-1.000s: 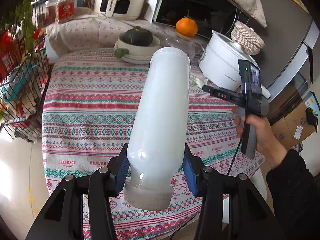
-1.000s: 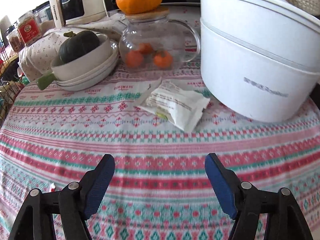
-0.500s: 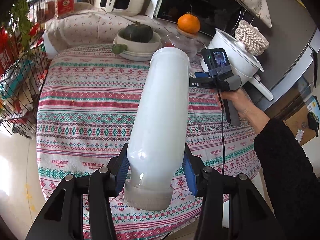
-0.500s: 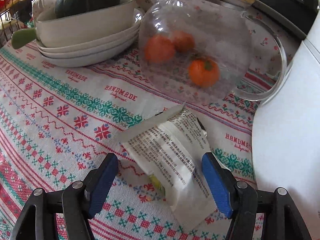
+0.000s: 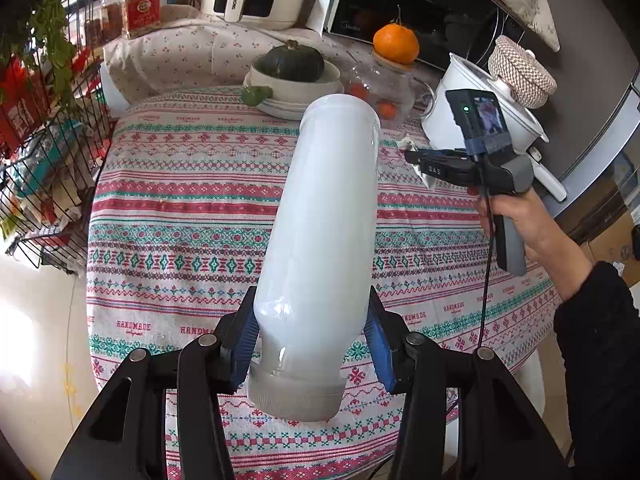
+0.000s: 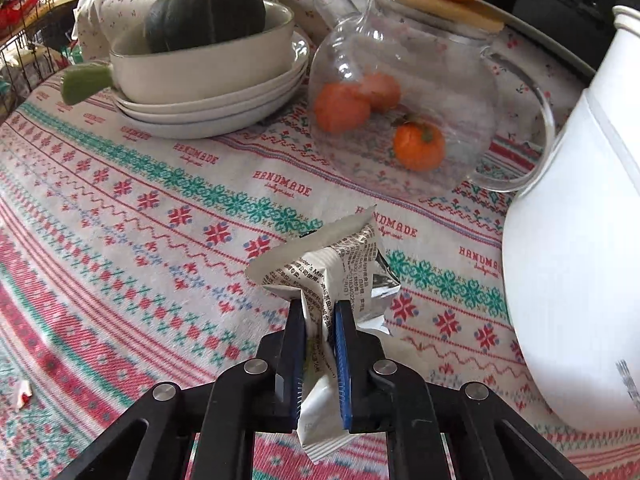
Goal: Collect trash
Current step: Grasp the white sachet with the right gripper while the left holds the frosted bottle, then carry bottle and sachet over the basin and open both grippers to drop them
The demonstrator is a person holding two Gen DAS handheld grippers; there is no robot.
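Now wrapper (image 6: 332, 280) between closing fingers (image 6: 344, 344).

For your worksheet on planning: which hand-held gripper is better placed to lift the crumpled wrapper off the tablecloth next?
Right. The right hand-held gripper is closing on the crumpled wrapper, already pinched between its pads. The left hand-held gripper is occupied, clamped around a white plastic bottle.

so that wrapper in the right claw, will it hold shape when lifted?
Probably not. The wrapper already buckles and creases as the right claw closes on it, so it looks thin and floppy. Likely very light; the loose end below the pads may dangle.
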